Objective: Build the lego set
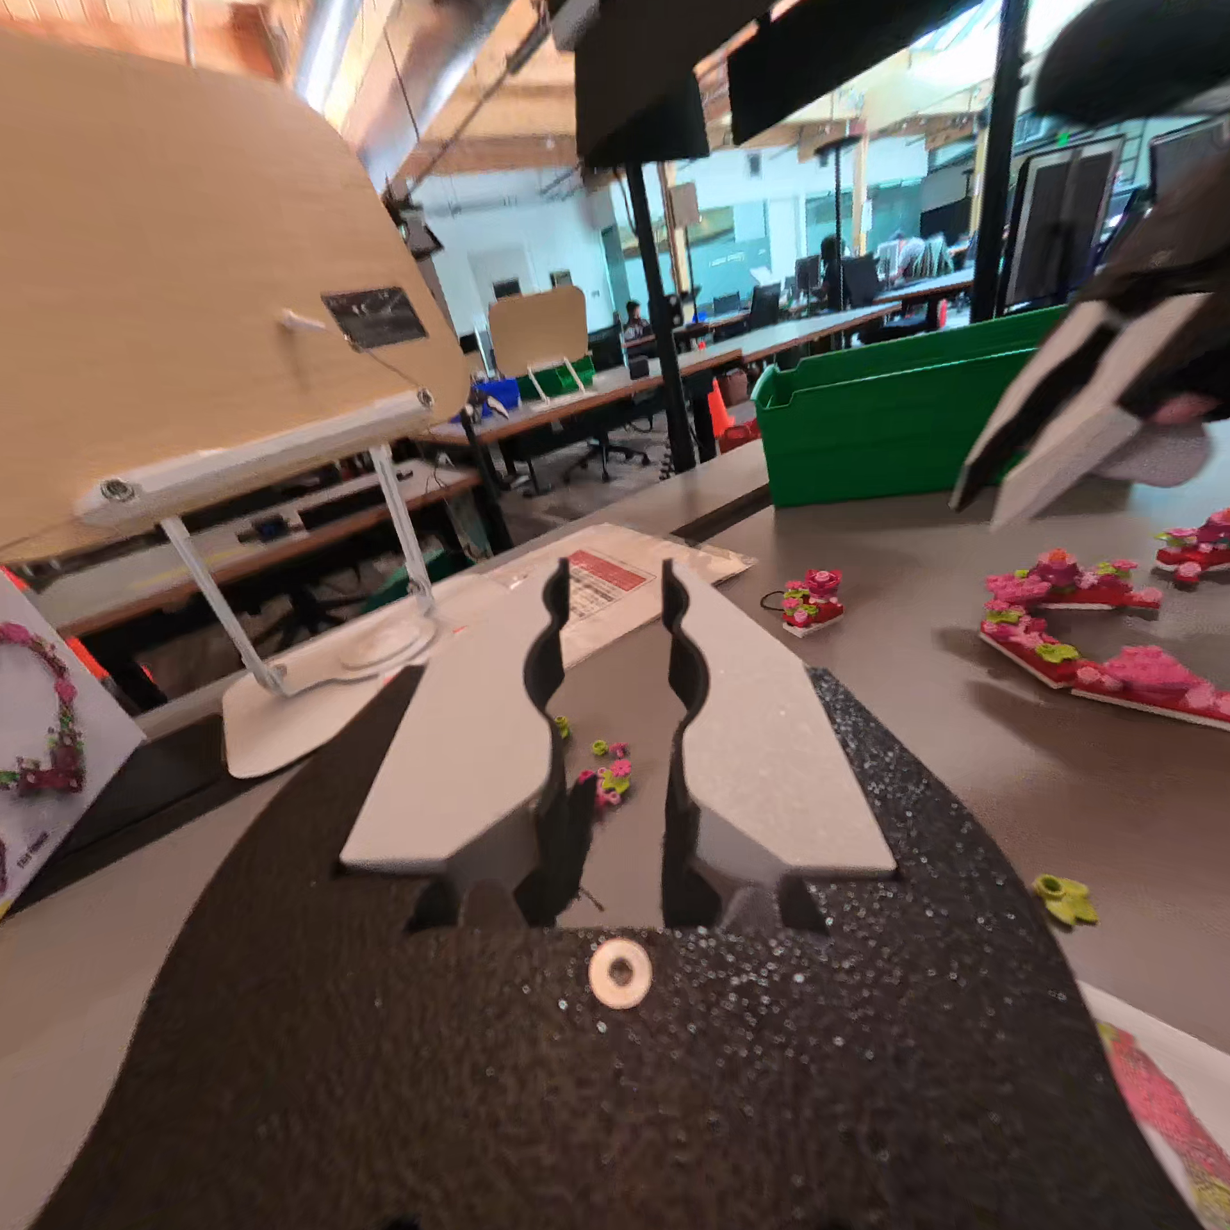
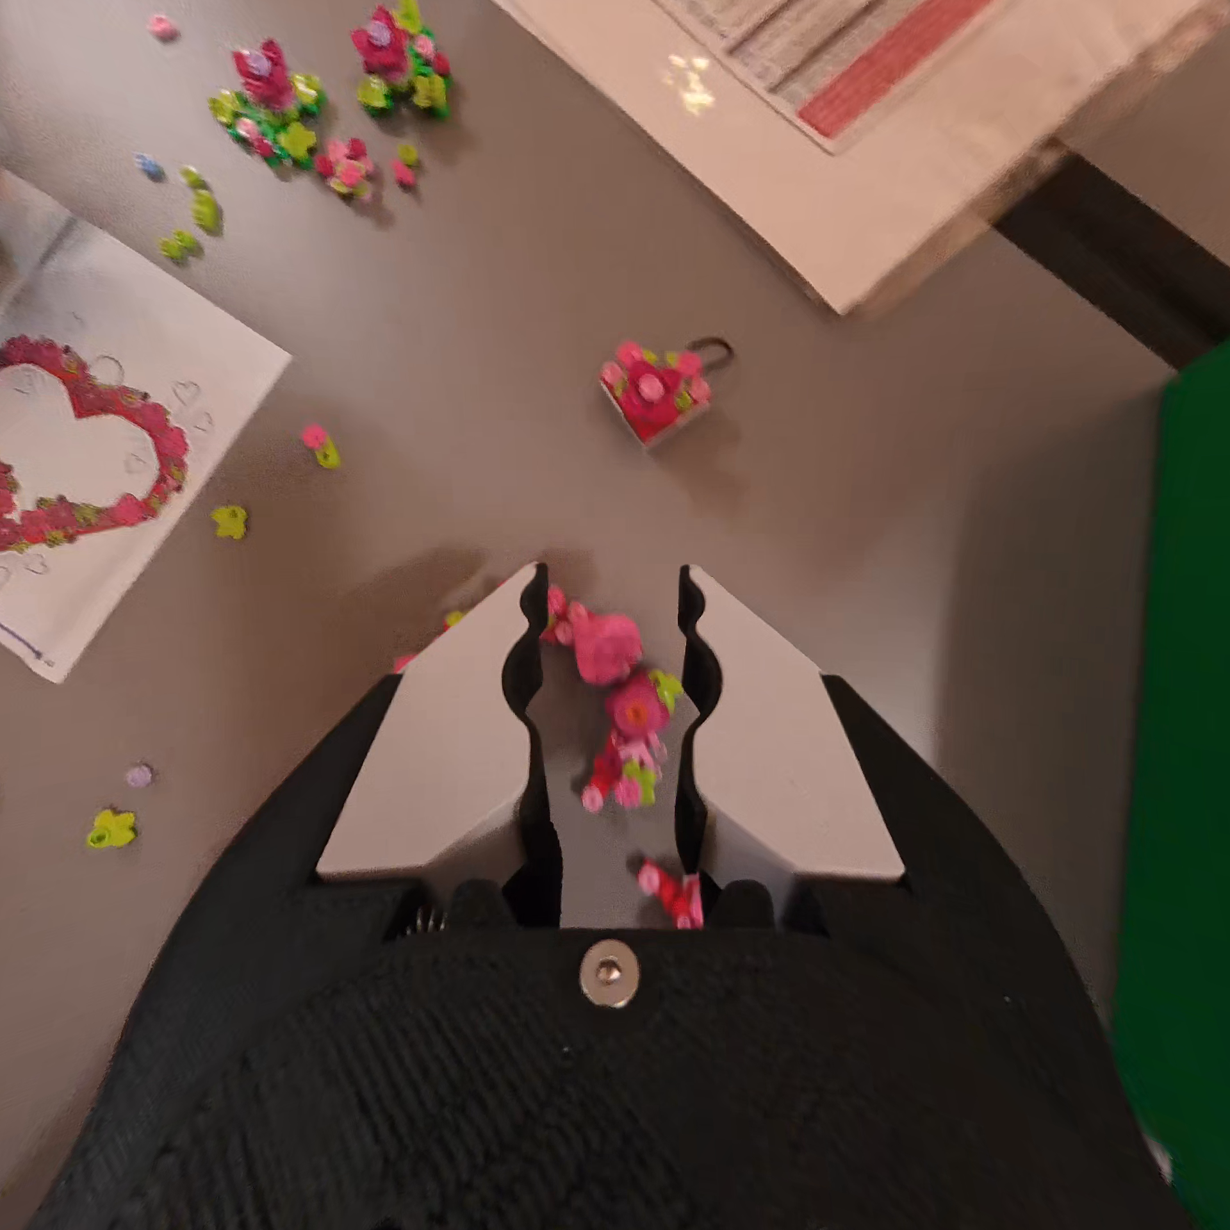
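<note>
My left gripper (image 1: 615,572) is open and empty, raised over the grey table, with small loose pink and lime flower pieces (image 1: 609,772) below it. My right gripper (image 2: 609,572) is open, pointing down over a long red and pink flowered lego section (image 2: 622,699) that lies between its fingers without clear contact. The same gripper shows in the left wrist view (image 1: 985,499) above curved flowered sections (image 1: 1078,639). A small flowered block with a black loop (image 2: 655,393) lies beyond it, also in the left wrist view (image 1: 812,599).
A green bin (image 1: 885,426) stands at the back right. A wooden board on a white stand (image 1: 200,319) is at the left. A bagged paper sheet (image 2: 832,100) and an instruction sheet with a heart picture (image 2: 100,426) lie flat. Loose flower clusters (image 2: 279,100) sit nearby. There is about 20 cm between the tips of the two grippers.
</note>
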Demonstrator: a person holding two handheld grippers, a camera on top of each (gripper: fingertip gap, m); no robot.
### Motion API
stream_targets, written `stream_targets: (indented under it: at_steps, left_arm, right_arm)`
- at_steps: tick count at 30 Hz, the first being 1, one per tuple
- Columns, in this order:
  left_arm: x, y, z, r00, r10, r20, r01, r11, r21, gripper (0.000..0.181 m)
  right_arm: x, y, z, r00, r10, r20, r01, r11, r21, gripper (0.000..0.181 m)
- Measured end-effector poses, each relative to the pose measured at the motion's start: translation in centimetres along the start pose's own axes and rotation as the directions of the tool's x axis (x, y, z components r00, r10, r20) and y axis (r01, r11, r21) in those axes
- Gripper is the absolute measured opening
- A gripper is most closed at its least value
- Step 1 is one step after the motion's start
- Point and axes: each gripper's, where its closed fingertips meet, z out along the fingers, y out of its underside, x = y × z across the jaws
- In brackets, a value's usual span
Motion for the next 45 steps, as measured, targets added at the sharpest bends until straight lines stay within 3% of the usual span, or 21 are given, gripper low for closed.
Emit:
stream_targets:
  at_steps: [1, 5, 8, 14, 18, 24, 29, 35, 40, 45]
  left_arm:
    - [0.1, 0.1, -0.1, 1.0, 0.014, 0.002, -0.014, 1.0, 0.016, 0.025]
    - [0.1, -0.2, -0.6, 0.999, 0.027, 0.022, -0.029, 0.995, 0.097, 0.024]
    - [-1.3, -1.2, -1.4, 0.996, 0.015, 0.09, -0.03, 0.986, 0.166, 0.024]
    - [-4.7, -1.9, -3.0, 0.978, -0.097, 0.183, 0.047, 0.965, 0.259, 0.024]
    - [-6.8, -2.2, -4.6, 0.949, -0.215, 0.231, 0.133, 0.936, 0.324, 0.024]
    - [-7.2, -2.0, -4.6, 0.945, -0.225, 0.237, 0.141, 0.935, 0.325, 0.024]
    - [-7.8, -1.6, -4.6, 0.936, -0.246, 0.253, 0.161, 0.935, 0.316, 0.028]
    - [-7.4, -1.6, -4.3, 0.942, -0.231, 0.243, 0.152, 0.94, 0.306, 0.027]
    - [-7.0, -1.6, -4.1, 0.949, -0.212, 0.234, 0.137, 0.944, 0.299, 0.025]
    - [-7.1, -1.6, -4.2, 0.946, -0.227, 0.231, 0.152, 0.941, 0.304, 0.025]
  right_arm:
    - [-0.4, -0.9, 0.9, 0.999, -0.032, 0.024, 0.032, 0.999, -0.014, 0.038]
    - [-0.6, -2.4, 3.5, 0.927, -0.373, 0.039, 0.375, 0.914, -0.156, 0.044]
    - [0.3, -2.8, 5.1, 0.861, -0.506, 0.057, 0.5, 0.822, -0.273, 0.044]
    - [1.1, -2.8, 7.4, 0.868, -0.476, 0.143, 0.49, 0.771, -0.406, 0.043]
    - [1.5, -2.8, 8.0, 0.871, -0.469, 0.145, 0.478, 0.74, -0.473, 0.029]
    - [1.4, -3.0, 8.1, 0.885, -0.445, 0.134, 0.446, 0.732, -0.516, 0.025]
    - [1.5, -3.5, 6.2, 0.9, -0.431, 0.07, 0.41, 0.779, -0.474, 0.024]
    - [1.6, -2.0, 0.7, 0.907, -0.421, -0.026, 0.369, 0.822, -0.434, 0.025]
    - [0.5, 2.7, -3.7, 0.94, -0.336, -0.055, 0.27, 0.834, -0.48, 0.024]
    - [-1.8, 8.6, -5.6, 0.973, -0.229, -0.007, 0.183, 0.794, -0.579, 0.024]
